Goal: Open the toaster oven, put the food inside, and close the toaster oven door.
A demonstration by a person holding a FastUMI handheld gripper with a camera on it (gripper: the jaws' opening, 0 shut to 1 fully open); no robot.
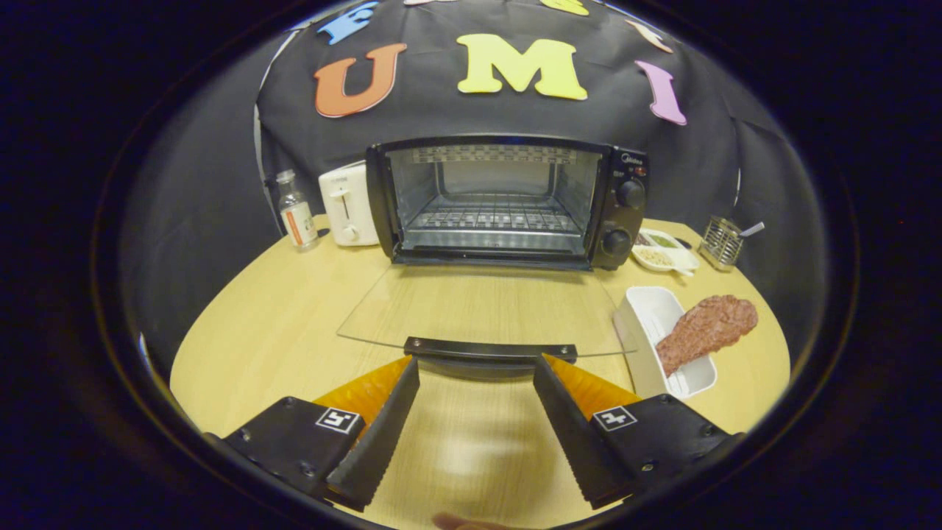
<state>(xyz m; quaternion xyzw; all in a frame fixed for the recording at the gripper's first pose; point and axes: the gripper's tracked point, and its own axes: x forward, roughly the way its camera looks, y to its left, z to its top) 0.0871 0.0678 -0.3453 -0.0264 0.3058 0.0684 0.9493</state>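
While toaster oven (508, 202) stands open at 12 o'clock, glass door (478, 309) flat on table (257, 331), gripper (477, 368) fingers spread wide, empty, tips just short of door handle (489, 351); meat (703, 330) on white tray (651, 316) at 2 o'clock.

I see the toaster oven (508, 202), black, standing at the back of the surface (280, 324), cavity empty with a wire rack (491, 215) inside and two knobs (624, 217) to the right of the cavity. Its glass door (478, 305) is folded fully down, lying flat in front of the oven, the dark handle (489, 350) at its near edge. Right of the oven door, a piece of brown meat (706, 330) leans across the rim of a white tray (655, 324).
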